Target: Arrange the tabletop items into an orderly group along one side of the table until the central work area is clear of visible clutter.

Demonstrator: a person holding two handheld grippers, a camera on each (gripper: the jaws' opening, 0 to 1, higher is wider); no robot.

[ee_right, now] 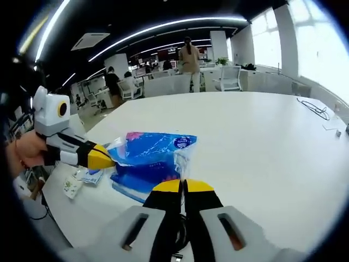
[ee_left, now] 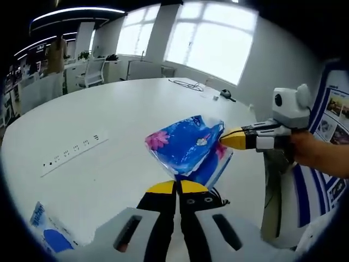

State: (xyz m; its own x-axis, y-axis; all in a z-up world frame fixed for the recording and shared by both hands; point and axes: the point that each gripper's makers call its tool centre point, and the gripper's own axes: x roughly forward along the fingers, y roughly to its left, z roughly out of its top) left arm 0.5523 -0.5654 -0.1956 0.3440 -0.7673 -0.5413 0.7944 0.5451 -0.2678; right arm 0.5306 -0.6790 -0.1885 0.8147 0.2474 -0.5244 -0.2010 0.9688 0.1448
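My left tongs (ee_left: 177, 187) and right tongs (ee_right: 184, 186) each clamp an edge of one blue tissue pack (ee_left: 188, 148), lifted over the white bench (ee_left: 109, 114). My left gripper view adds a power strip (ee_left: 73, 150) and a second pack (ee_left: 46, 229); my right gripper view, small packets (ee_right: 82, 180) at the bench edge

You are in an open-plan office: a long white meeting table (ee_right: 262, 142) with a built-in socket strip (ee_left: 73, 153), rows of desks (ee_right: 163, 84) with office chairs (ee_right: 229, 79), strip ceiling lights (ee_right: 163, 27), and big windows (ee_left: 210, 38).
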